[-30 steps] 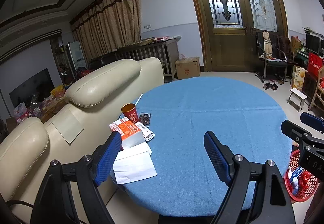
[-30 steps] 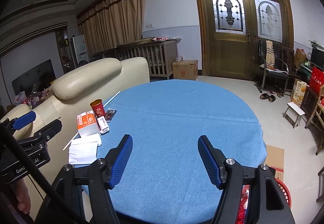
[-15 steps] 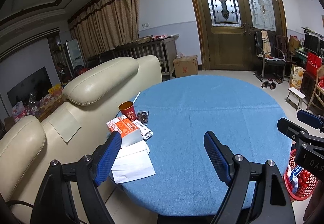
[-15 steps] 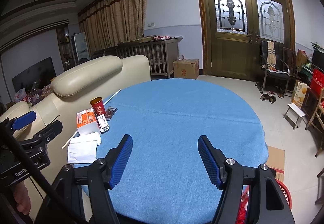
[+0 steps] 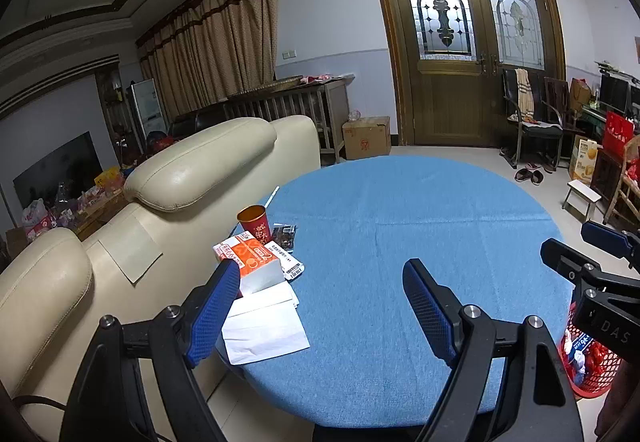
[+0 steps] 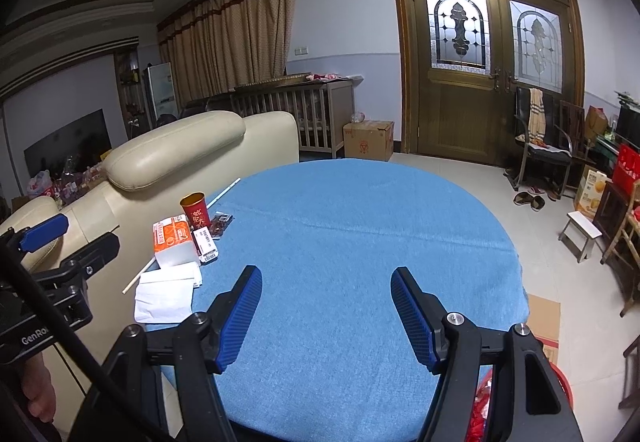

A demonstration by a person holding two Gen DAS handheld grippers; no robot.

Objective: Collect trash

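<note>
Blue cloth: round table (image 5: 400, 226); trash cluster at its sofa-side edge
Grippers: left gripper (image 5: 316, 306) and right gripper (image 6: 326, 312) spread, empty
Risk: red cup (image 5: 254, 220) beside orange box (image 5: 250, 256) may tip; paper (image 5: 264, 326) overhangs, could slide off

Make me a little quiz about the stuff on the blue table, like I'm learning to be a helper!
1. True or false: the red cup stands upright on the blue table.
2. Which thing lies nearest the left gripper? A) the white paper B) the cardboard box by the door C) the small stool
3. Fill in: both grippers are ____ and hold nothing; the right gripper hangs over bare cloth.

Key: 1 true. 2 A. 3 open.
</note>
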